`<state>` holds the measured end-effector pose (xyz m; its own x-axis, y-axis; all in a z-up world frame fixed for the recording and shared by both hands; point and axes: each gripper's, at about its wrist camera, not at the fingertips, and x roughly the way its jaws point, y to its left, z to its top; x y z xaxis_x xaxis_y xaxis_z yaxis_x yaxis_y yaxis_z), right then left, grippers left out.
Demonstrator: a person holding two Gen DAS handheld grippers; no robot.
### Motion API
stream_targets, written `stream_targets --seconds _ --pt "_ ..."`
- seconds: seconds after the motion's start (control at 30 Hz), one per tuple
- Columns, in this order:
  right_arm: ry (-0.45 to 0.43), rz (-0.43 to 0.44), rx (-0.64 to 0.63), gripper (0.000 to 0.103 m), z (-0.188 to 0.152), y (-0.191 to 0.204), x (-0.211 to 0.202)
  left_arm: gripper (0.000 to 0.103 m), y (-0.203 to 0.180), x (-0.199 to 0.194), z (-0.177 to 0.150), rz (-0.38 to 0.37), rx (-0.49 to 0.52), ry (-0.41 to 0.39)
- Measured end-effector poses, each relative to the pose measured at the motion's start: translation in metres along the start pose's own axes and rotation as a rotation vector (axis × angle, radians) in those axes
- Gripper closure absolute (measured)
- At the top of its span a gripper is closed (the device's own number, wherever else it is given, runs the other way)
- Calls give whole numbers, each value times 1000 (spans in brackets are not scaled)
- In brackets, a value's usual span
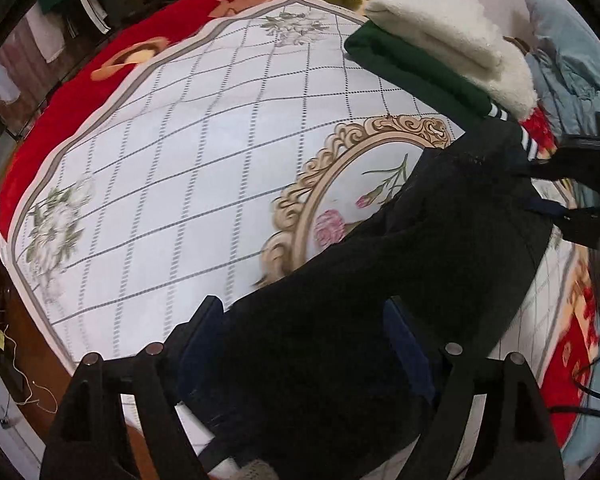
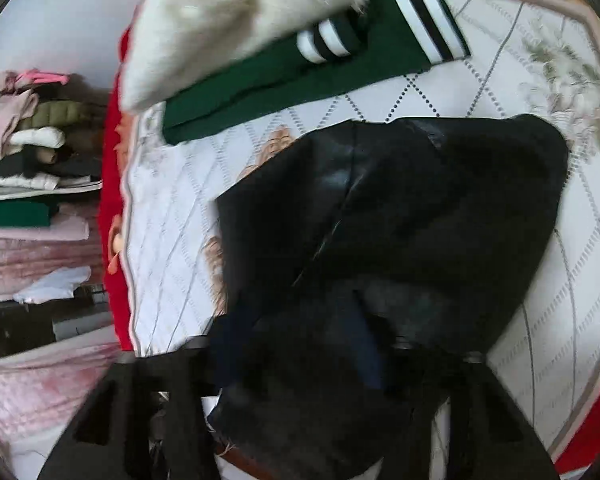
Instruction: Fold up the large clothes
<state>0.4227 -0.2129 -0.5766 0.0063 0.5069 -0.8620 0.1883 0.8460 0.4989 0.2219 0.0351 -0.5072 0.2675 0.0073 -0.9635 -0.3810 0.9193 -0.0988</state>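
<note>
A: Where's the garment lying?

B: The big black fabric garment is spread on the bed, over the white bedspread with the grey lattice and floral print. In the left wrist view it runs from between the fingers up toward the right; in the right wrist view it fills the middle, with a seam line catching some light

A: And the left tongs?

B: Fingers stand wide apart. The black cloth lies between them, but the blue pads don't press on it, so nothing is clamped

A: The right tongs?

B: Blurred and dark. The fingers stand partly apart with black cloth in front of and between them; I cannot tell whether they pinch it

A: What else is on the bed?

B: A folded dark green garment with black-and-white striped cuffs lies just beyond the black one, and a folded cream fleecy garment sits on top of it. A red floral blanket shows under the bedspread's edges. In the right wrist view, stacked folded clothes sit beside the bed
</note>
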Motion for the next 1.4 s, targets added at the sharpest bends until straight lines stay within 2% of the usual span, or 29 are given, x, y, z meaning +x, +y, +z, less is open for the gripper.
stream_targets --seconds 0.07,0.13,0.17,0.23,0.3,0.37,0.4,0.47,0.53,0.57,0.67,0.7,0.73,0.77,0.83,0.87,0.9,0.93,1.03,1.07,1.13,1.17,1.2,1.27,1.33,1.4 --pt "-3 -16 -50 61 19 7 27 21 -11 11 7 24 -6 0" --pt "38 -97 -119 61 35 13 60 21 -21 23 14 50 -10 -5" --pt "74 -133 -121 61 40 11 80 21 -25 31 18 71 -11 -3" --pt "97 -144 -122 61 46 10 90 21 -32 48 25 107 -11 9" --pt "130 -111 -164 60 45 10 76 21 -36 68 30 138 -12 39" --pt "118 -26 -172 59 39 -4 41 17 -37 84 32 156 -11 66" --pt "93 -15 -166 51 35 -16 22 13 -37 94 31 172 -6 81" --pt "6 -47 -147 36 27 -45 -20 0 -33 101 31 196 -3 79" --pt "-84 -150 -91 33 23 -87 -51 0 -28 104 31 182 -14 81" --pt "-92 -166 -54 32 24 -105 -55 0 -24 105 30 168 -28 87" --pt "-9 -74 90 32 38 -159 -32 0 -20 105 30 161 -41 89" --pt "23 18 144 34 41 -175 -15 0 -20 104 29 166 -36 87" --pt "25 90 163 42 43 -181 -7 0 -21 103 29 173 -29 86" --pt "4 124 166 57 43 -184 -3 0 -21 101 30 182 -20 84" --pt "-42 118 161 70 36 -180 -8 0 -22 94 30 199 -3 79" --pt "-79 136 188 83 27 -181 -19 0 -22 87 29 214 9 72" --pt "-111 156 243 87 16 -190 -31 0 -21 78 26 234 22 59" --pt "-134 170 299 88 2 -200 -42 0 -21 70 23 248 31 47" --pt "-169 77 472 88 -60 -239 -73 0 -18 42 4 290 44 23" --pt "-140 34 519 88 -84 -255 -79 0 -16 35 -4 299 41 21" --pt "-26 -29 539 79 -114 -282 -81 0 -16 27 -20 305 29 40" --pt "21 -41 542 70 -124 -292 -82 0 -21 25 -27 301 18 52" --pt "66 -72 536 62 -137 -301 -88 0 -25 24 -34 295 11 61" --pt "75 -153 483 61 -143 -298 -104 0 -28 24 -45 281 5 77" --pt "26 -263 383 61 -145 -282 -134 0 -40 31 -39 284 13 76" --pt "-32 -275 236 61 -135 -240 -154 0 -42 40 -32 273 8 73"
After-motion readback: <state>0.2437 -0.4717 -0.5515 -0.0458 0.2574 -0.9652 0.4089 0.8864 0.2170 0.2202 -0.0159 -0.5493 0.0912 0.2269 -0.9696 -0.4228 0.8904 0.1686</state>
